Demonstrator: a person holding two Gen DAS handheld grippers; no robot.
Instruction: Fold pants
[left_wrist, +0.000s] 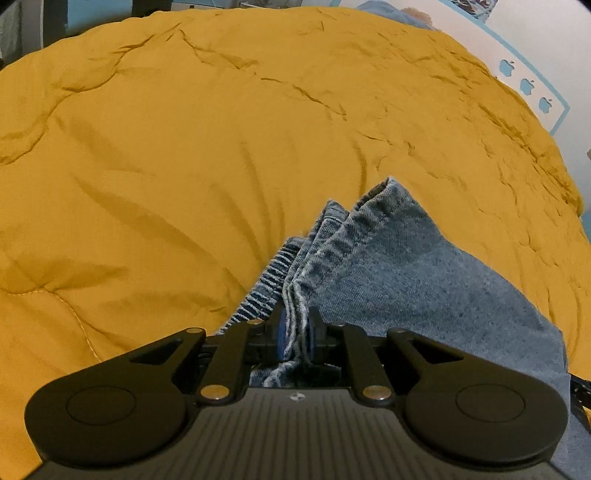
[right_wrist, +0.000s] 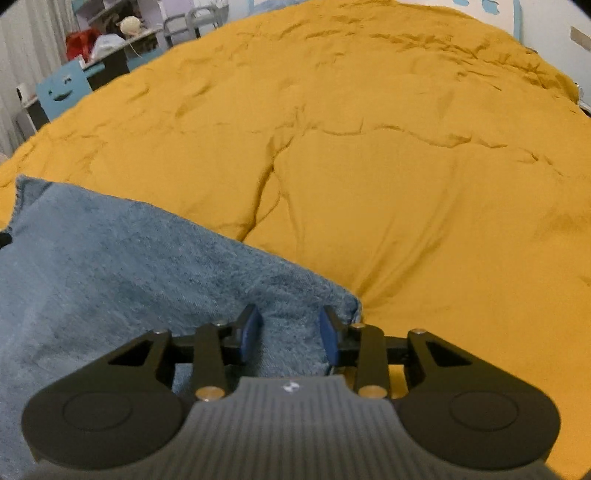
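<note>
Our left gripper (left_wrist: 295, 332) has its jaws clamped on bunched hems of the denim jeans (left_wrist: 399, 273). Right gripper (right_wrist: 290, 332): jaws apart, straddling denim without pinching. The jeans spread toward eight o'clock across the mustard quilt (right_wrist: 369, 147) on the bed.

- The left wrist view sits just behind the left gripper (left_wrist: 295, 332) and looks steeply down along its fingers, very near the bed (left_wrist: 166, 147).
- It faces across the yellow quilt to the bed's far edge, where a white wall (left_wrist: 535, 48) with blue stickers shows at upper right.
- The right wrist view sits just behind the right gripper (right_wrist: 290, 332), tilted down alike and equally near.
- It faces the bed's far left edge, with a cluttered desk (right_wrist: 110, 51) beyond.
- Both views share the quilt and the blue jeans (left_wrist: 406, 277), at lower right in the left view and lower left (right_wrist: 110, 266) in the right view.
</note>
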